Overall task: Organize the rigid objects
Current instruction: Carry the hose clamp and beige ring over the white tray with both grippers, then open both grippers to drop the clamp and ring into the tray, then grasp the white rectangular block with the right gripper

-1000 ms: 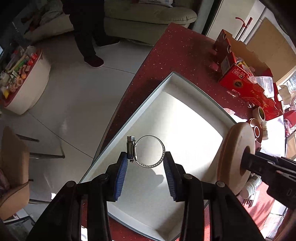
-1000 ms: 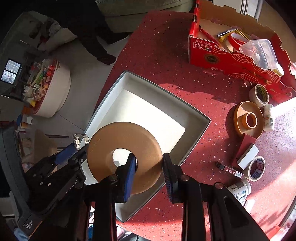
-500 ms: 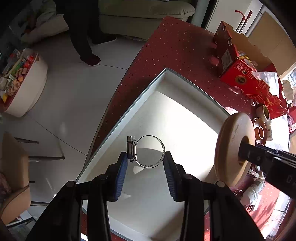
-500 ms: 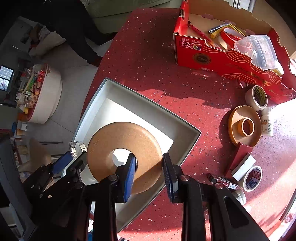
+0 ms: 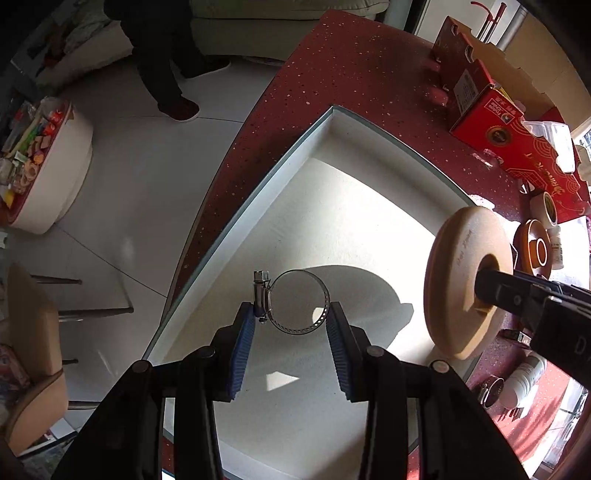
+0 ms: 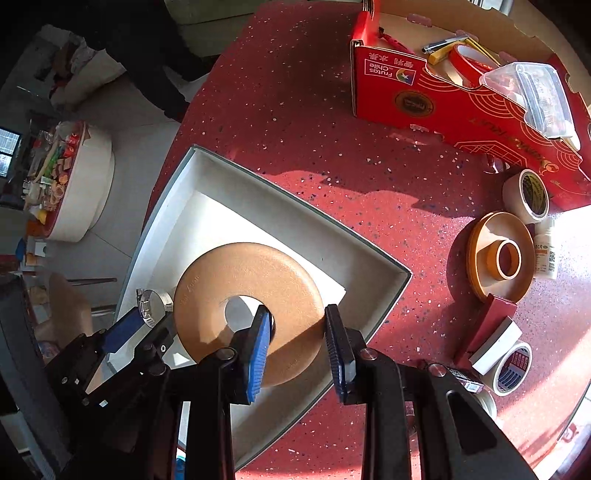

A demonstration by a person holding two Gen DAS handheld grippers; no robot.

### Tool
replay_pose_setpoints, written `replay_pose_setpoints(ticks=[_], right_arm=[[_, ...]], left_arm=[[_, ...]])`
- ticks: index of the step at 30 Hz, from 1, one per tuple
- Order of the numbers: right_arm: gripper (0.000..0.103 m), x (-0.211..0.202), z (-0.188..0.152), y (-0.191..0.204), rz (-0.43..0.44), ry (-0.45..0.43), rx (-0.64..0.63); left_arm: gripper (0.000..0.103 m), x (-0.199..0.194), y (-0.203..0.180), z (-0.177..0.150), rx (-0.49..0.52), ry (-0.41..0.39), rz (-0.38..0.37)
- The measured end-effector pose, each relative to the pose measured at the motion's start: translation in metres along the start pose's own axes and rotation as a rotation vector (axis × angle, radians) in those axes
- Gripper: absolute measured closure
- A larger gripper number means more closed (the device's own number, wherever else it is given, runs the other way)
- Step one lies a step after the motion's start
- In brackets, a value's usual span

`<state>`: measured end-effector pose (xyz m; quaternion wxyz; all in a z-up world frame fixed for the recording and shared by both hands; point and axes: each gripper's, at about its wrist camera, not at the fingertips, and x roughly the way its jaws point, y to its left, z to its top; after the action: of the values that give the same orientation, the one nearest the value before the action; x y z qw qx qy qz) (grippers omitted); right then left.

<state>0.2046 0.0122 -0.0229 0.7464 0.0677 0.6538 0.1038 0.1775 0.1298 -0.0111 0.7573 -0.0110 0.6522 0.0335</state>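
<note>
"Frutas de Chile" printed on red carton point(image 6: 436, 99). Tan wooden ring point(image 6: 251, 310), flat, centre hole, pinched through its band by right gripper point(image 6: 297, 343), over white tray point(image 6: 369, 258). Steel hose clamp point(image 5: 297, 301), perforated band, clamped between left gripper point(image 5: 291, 341) pads, above same tray.

A home living room: a sofa point(image 5: 288, 26) and tiled floor point(image 5: 147, 192) lie beyond the tongs, past the red table point(image 6: 295, 110).
</note>
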Motion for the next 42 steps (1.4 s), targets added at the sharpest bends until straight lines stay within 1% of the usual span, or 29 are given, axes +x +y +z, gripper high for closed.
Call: replay_pose_setpoints(ticks=[3,4,5,6,7,8,10,11,12,14,18,20,23,27,31,34,36,39,42], right_arm=[[0.072,0.006,0.001,0.001,0.001,0.011,-0.003],[0.071,0.008,0.001,0.001,0.007,0.018,0.002],[0.067,0.011,0.002,0.000,0.019,0.029,0.007],[0.042,0.012,0.003,-0.001,0.026,0.035,0.014],[0.010,0.011,0.002,-0.002,0.026,0.035,0.022],[0.002,0.008,0.001,-0.004,0.026,0.025,0.031],[0.002,-0.002,-0.001,-0.008,0.044,-0.001,0.038],[0.002,-0.006,-0.002,-0.010,0.034,0.001,0.037],[0.002,-0.010,-0.004,-0.013,0.013,0.005,0.034],[0.002,-0.021,-0.014,-0.022,-0.011,-0.005,0.035],[0.002,-0.050,-0.049,-0.052,-0.020,-0.058,0.071],[0.002,-0.059,-0.071,-0.072,-0.029,-0.066,0.117],[0.002,-0.062,-0.107,-0.111,-0.058,-0.039,0.223],[0.002,-0.063,-0.150,-0.158,-0.088,-0.017,0.390],[0.002,-0.063,-0.185,-0.197,-0.103,-0.008,0.531],[0.002,-0.061,-0.208,-0.226,-0.094,0.003,0.648],[0.002,-0.054,-0.221,-0.239,-0.089,0.032,0.709],[0.002,-0.043,-0.234,-0.250,-0.077,0.069,0.740],[0.002,-0.037,-0.229,-0.247,-0.095,0.079,0.685]], left_arm=[[0.059,0.007,-0.002,-0.001,0.005,0.022,-0.012],[0.056,0.009,-0.003,-0.001,0.007,0.033,-0.016],[0.049,0.012,-0.003,-0.002,0.010,0.043,-0.015],[0.028,0.014,-0.004,-0.003,0.010,0.051,-0.012],[0.012,0.016,-0.003,-0.004,0.006,0.059,-0.008],[0.010,0.017,-0.002,-0.005,0.001,0.064,-0.006],[0.009,0.018,0.002,-0.010,-0.009,0.069,-0.017],[0.007,0.018,0.003,-0.012,-0.015,0.076,-0.026],[0.001,0.018,0.005,-0.014,-0.019,0.081,-0.033],[0.000,0.015,0.006,-0.020,-0.022,0.071,-0.041],[0.000,0.001,0.000,-0.035,0.020,0.048,-0.055],[0.000,-0.003,-0.009,-0.043,0.062,0.061,-0.072],[0.000,-0.007,-0.029,-0.057,0.138,0.084,-0.080],[0.000,-0.010,-0.063,-0.072,0.235,0.114,-0.113],[0.000,-0.013,-0.099,-0.080,0.341,0.118,-0.119],[0.000,-0.015,-0.116,-0.082,0.384,0.118,-0.131],[0.000,-0.014,-0.127,-0.083,0.394,0.131,-0.137],[0.000,-0.011,-0.146,-0.085,0.400,0.143,-0.142],[0.000,-0.009,-0.165,-0.082,0.407,0.133,-0.131]])
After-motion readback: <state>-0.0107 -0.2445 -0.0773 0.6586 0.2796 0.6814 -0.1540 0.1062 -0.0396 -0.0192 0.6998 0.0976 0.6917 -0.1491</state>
